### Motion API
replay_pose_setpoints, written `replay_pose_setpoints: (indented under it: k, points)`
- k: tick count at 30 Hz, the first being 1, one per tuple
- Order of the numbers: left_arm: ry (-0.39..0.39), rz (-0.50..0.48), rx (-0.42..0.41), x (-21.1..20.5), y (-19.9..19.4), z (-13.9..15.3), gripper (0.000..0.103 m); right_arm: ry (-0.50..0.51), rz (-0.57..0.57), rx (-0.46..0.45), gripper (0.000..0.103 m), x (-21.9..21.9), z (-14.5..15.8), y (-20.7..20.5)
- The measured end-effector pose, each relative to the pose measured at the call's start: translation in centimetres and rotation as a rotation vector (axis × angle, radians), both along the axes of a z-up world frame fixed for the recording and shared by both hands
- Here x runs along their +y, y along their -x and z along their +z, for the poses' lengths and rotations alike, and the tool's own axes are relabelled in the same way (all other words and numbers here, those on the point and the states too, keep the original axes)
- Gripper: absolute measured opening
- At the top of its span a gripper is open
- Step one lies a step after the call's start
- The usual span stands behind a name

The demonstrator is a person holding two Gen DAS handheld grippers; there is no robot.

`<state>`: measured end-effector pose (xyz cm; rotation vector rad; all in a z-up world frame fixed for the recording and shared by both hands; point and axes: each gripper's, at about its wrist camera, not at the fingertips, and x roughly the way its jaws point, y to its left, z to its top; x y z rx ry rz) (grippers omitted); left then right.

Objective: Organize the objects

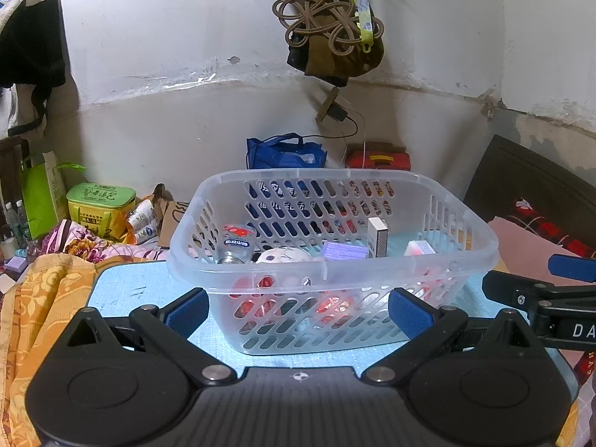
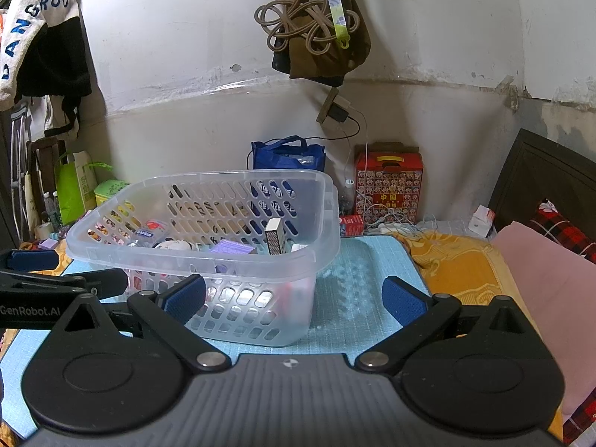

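Note:
A clear slotted plastic basket stands on a light blue mat. Inside lie a small bottle with a red cap, a white ball, a purple box, an upright matchbox and a pink-white packet. My left gripper is open in front of the basket, a pad at each side of its near wall. My right gripper is open too, at the basket's near right corner. Neither holds anything.
The mat lies on a bed with an orange floral cloth and a pink pillow. A blue bag, a red patterned box, a green tin and cables crowd the wall. Bags hang overhead.

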<state>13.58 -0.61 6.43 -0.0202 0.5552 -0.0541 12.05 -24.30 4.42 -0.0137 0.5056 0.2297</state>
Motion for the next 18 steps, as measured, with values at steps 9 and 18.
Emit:
replay_pose_setpoints:
  k: [9,18]
  points:
    - [0.002,-0.001,0.002,0.10,0.01,-0.02,0.103,0.005,-0.001,0.003,0.103,0.10,-0.01,0.06]
    - [0.009,-0.009,-0.027,0.46,0.33,0.46,0.103,0.008,0.000,0.005,0.103,0.17,0.07,0.04]
